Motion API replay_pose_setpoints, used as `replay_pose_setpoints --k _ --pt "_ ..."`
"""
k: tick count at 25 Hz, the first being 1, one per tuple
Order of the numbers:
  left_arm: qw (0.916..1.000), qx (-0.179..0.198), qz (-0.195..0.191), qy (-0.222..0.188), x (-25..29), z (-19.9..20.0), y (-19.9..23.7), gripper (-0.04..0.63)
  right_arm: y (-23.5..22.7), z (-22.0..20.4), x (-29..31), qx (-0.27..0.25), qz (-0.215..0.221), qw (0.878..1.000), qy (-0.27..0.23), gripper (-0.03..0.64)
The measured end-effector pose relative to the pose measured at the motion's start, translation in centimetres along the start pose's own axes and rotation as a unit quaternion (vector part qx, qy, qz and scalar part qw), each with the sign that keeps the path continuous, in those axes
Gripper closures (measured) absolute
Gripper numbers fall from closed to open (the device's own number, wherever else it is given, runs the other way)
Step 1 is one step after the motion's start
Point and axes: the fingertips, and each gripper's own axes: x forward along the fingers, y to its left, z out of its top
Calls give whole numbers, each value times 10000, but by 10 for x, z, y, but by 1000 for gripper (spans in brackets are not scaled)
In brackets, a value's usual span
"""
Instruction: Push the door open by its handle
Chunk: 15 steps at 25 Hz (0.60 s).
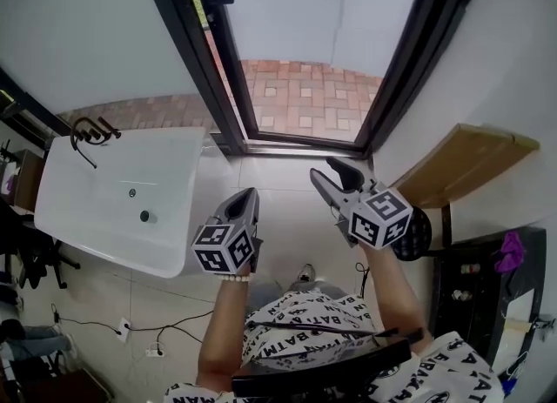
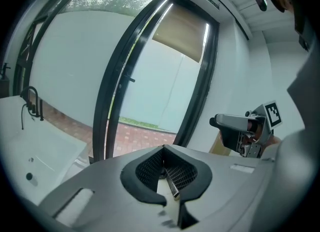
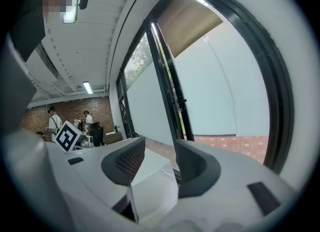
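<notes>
Door (image 1: 218, 53) stands open ahead; left gripper (image 1: 248, 194) held nearly level, jaws together, right gripper (image 1: 334, 170) alongside, jaws apart, both empty.

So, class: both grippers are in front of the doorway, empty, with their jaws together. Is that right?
Only the left gripper has its jaws together. The right gripper has its jaws apart, as the right gripper view shows. Both are empty, in front of the doorway.
</notes>
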Motion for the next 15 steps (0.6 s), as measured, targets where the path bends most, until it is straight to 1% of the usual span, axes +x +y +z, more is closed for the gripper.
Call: replay_pose_setpoints --k 6,8,15 --pt "9997 -31 220 75 2 -6 6 612 -23 11 16 -330 142 9993 124 408" --pt "9997 -39 248 77 5 -7 8 612 -26 14 24 -468 227 9985 189 382" --pt "9997 -59 235 45 27 2 20 612 -34 17 57 -668 404 9963 355 382"
